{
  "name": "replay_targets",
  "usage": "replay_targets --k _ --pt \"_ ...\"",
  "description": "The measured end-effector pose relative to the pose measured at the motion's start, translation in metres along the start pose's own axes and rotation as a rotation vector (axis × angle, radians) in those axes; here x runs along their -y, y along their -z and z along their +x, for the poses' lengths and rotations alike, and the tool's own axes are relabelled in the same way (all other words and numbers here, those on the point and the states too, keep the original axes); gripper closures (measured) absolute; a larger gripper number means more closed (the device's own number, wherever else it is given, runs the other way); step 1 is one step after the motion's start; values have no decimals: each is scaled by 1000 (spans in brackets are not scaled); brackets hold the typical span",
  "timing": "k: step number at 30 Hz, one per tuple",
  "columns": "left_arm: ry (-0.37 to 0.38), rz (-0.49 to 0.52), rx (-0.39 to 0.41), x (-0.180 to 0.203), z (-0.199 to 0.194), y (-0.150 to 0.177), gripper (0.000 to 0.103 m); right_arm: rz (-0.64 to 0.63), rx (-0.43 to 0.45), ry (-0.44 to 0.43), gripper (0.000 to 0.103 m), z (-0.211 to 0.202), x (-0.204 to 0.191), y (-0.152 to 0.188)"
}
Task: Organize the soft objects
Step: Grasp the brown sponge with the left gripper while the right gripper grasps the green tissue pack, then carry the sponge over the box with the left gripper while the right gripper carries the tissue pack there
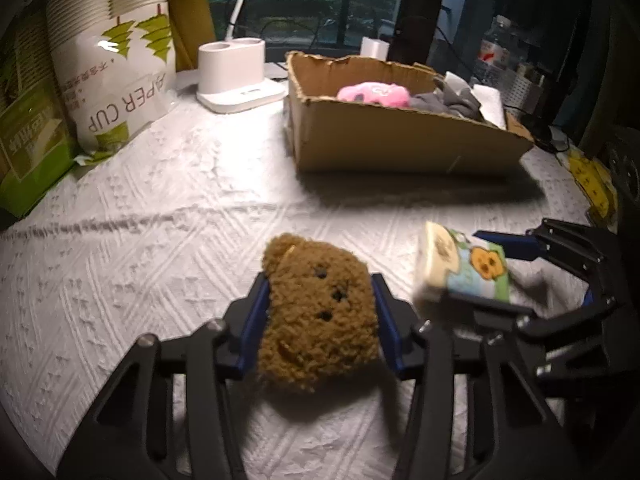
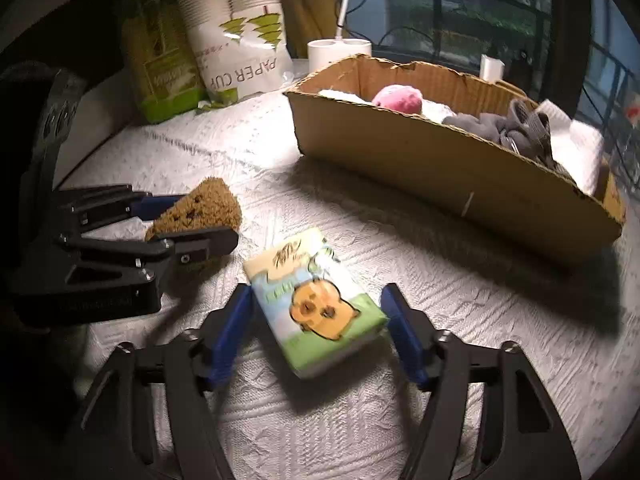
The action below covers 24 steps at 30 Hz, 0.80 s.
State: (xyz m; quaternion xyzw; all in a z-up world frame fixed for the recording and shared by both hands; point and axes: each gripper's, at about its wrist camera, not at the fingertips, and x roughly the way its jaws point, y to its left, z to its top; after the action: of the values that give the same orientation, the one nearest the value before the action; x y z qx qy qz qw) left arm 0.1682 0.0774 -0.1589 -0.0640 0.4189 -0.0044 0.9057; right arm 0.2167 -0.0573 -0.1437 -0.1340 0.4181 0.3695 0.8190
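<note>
**Both grippers at the pick-up stage**

The left gripper (image 1: 320,312) is clenched on the brown plush bear (image 1: 316,312), its blue pads pressed into both sides. The right gripper (image 2: 316,328) straddles the tissue pack (image 2: 316,304), which sits tilted between the pads — a gap shows on the right side, so it looks released, not gripping. The cardboard box (image 2: 440,168) stands beyond on the white cloth (image 1: 160,240), already holding a pink toy (image 2: 398,98) and grey fabric (image 2: 516,128). Next, likely: squeeze the pack, then lift both over the box's near wall.
</note>
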Motion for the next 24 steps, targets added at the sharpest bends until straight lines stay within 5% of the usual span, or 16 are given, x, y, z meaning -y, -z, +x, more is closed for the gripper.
replay_targets --k 24 --pt "54 16 162 19 -47 -33 55 39 167 30 44 -59 17 -17"
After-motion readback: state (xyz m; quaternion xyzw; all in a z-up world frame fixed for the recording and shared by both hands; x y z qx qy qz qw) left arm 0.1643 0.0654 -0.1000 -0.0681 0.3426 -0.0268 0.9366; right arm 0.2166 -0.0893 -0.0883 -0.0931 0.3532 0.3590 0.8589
